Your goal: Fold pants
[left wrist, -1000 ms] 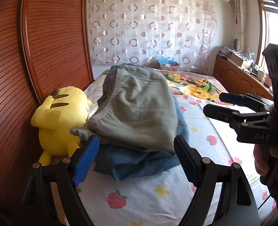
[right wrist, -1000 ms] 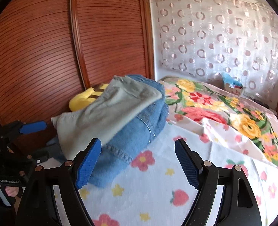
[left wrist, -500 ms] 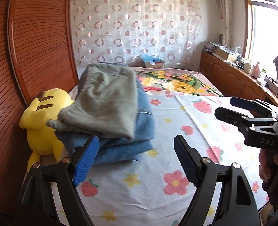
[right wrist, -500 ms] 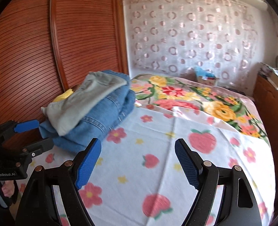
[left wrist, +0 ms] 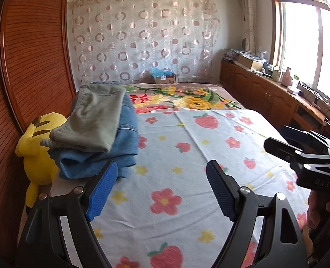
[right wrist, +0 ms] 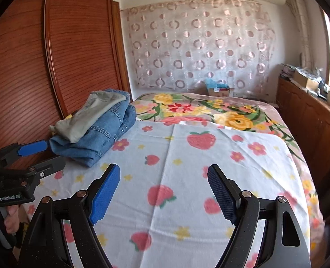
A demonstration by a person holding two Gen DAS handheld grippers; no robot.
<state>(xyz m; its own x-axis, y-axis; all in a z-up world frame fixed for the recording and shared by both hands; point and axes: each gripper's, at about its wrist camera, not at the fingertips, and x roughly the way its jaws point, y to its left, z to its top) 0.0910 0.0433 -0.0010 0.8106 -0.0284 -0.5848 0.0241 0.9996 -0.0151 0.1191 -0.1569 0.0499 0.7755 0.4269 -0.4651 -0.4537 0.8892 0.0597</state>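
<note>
Left wrist view: the folded grey-green cotton pants (left wrist: 93, 120) lie at 10 o'clock, on top of a folded blue denim garment (left wrist: 111, 156). Both form one stack at the left edge of the white bed sheet printed with strawberries and flowers (left wrist: 187, 178). A yellow plush toy with brown stripes (left wrist: 34, 154) sits at 9 o'clock, touching the stack and leaning against the reddish-brown slatted wooden wardrobe door (left wrist: 30, 55).

The left gripper (left wrist: 159, 189), black with blue ribbed pads, occupies 6 o'clock. Its jaws stand wide apart with only bare sheet between them; the left pad tip is just beside the denim edge, and contact cannot be confirmed. The right gripper (left wrist: 285, 138) enters at 3 o'clock, held by a hand (left wrist: 319, 210) at 4 o'clock.

Right wrist view: the pants (right wrist: 93, 116) and denim garment (right wrist: 102, 136) appear at 10 o'clock. The right gripper (right wrist: 163, 192) at 6 o'clock has its jaws wide apart over bare sheet, holding nothing, well apart from the stack. The left gripper (right wrist: 42, 154) at 9 o'clock points toward the stack.

A floral blanket in yellow, red and green (right wrist: 209, 109) covers the far part of the bed at 12 o'clock. Behind it hangs a sheer curtain with pink ring patterns (right wrist: 198, 44). Wooden cabinets (right wrist: 310, 120) run along 3 o'clock.
</note>
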